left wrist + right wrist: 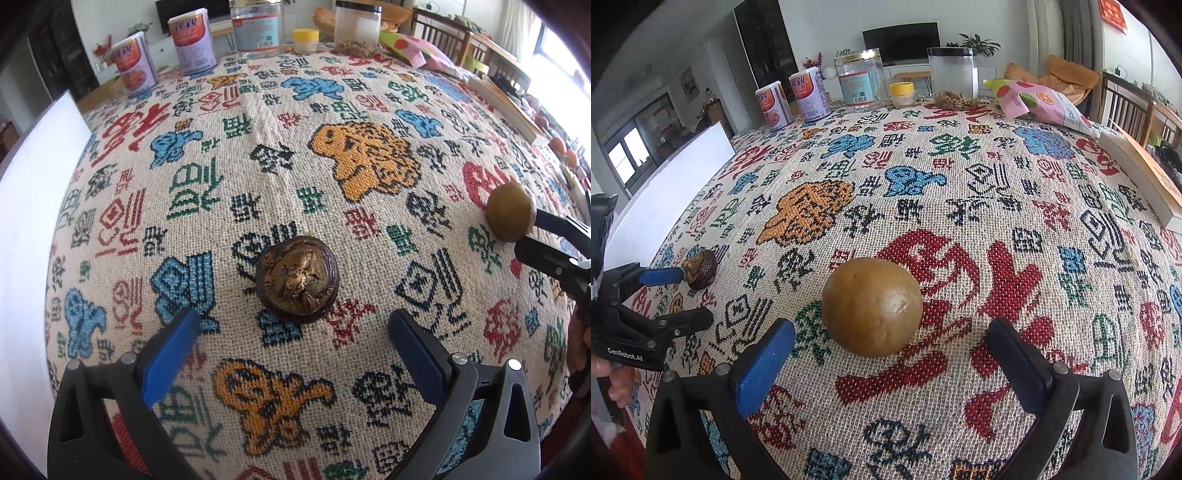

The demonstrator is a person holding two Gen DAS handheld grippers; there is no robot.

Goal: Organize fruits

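Two fruits on the cloth, one before each gripper.
Left gripper gapes wide at 6 o'clock of the dark fruit; right gripper likewise wide below the tan fruit.

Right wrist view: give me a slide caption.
Open right gripper faces a round brown fruit on the patterned tablecloth.

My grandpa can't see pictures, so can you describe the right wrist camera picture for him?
A smooth round golden-brown fruit sits on a colourful woven patterned tablecloth, just ahead of the open blue-padded right tongs. Far left, the left tongs flank a dark wrinkled fruit; jars and tins line the back.
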